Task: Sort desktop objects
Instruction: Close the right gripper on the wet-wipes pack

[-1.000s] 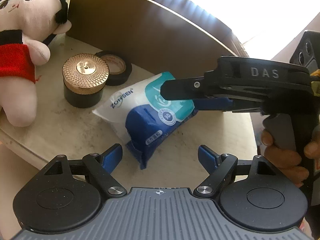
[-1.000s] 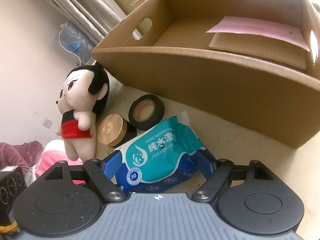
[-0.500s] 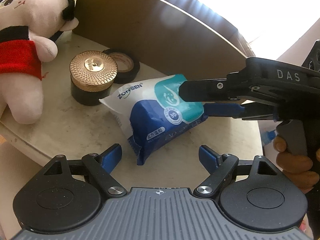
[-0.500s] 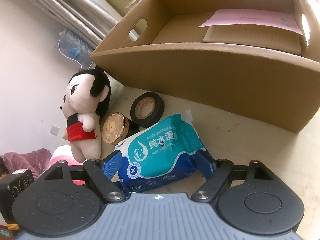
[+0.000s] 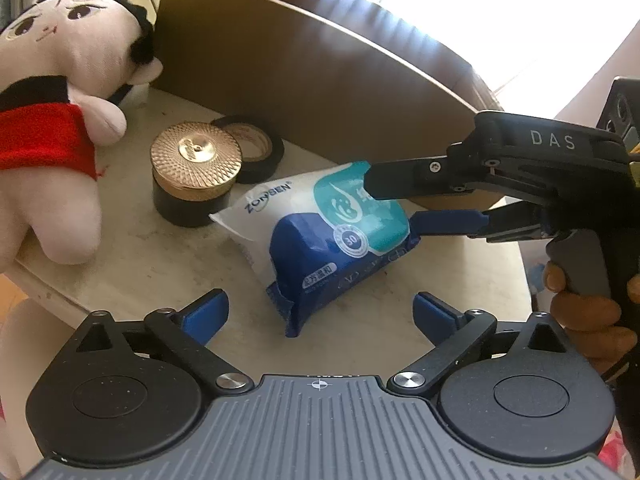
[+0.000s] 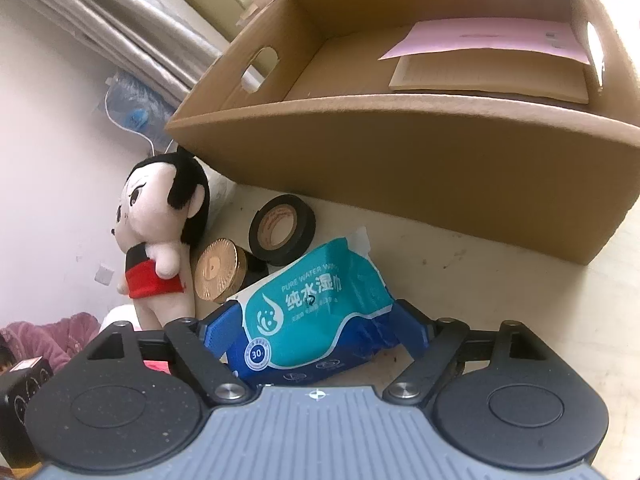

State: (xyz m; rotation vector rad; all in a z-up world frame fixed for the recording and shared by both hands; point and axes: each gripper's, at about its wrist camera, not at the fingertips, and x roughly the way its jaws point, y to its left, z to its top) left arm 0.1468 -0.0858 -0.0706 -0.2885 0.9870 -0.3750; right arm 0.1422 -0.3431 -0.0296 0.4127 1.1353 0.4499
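Right gripper (image 6: pixel 316 332) clamps a pack of wet wipes (image 6: pixel 316 312) on a pale counter (image 6: pixel 500 272), its blue-padded fingers (image 6: pixel 412 332) pressed against both sides of the teal, white and blue pack. Seen from the left wrist camera, the same right gripper (image 5: pixel 394 204) reaches in from the right, one black finger over the pack's (image 5: pixel 320 232) upper face and a blue-tipped finger against its far end, while a hand (image 5: pixel 592 316) grips the handle marked "DAS". Left gripper (image 5: pixel 320 312) hangs wide open and holding nothing, near the pack's lower end without touching it.

Just beside the pack stands a dark jar with a ribbed gold lid (image 5: pixel 196 168), touching the pack's white corner. A roll of black tape (image 5: pixel 256 148) lies flat behind the jar. A plush doll (image 5: pixel 52 120) with black hair and a red garment sits at the counter's left edge, near the jar. Behind them all stands an open cardboard box (image 6: pixel 400 152) with a hand-hole in its side; inside lie a pink sheet (image 6: pixel 488 36) atop a tan lined pad (image 6: pixel 488 76).
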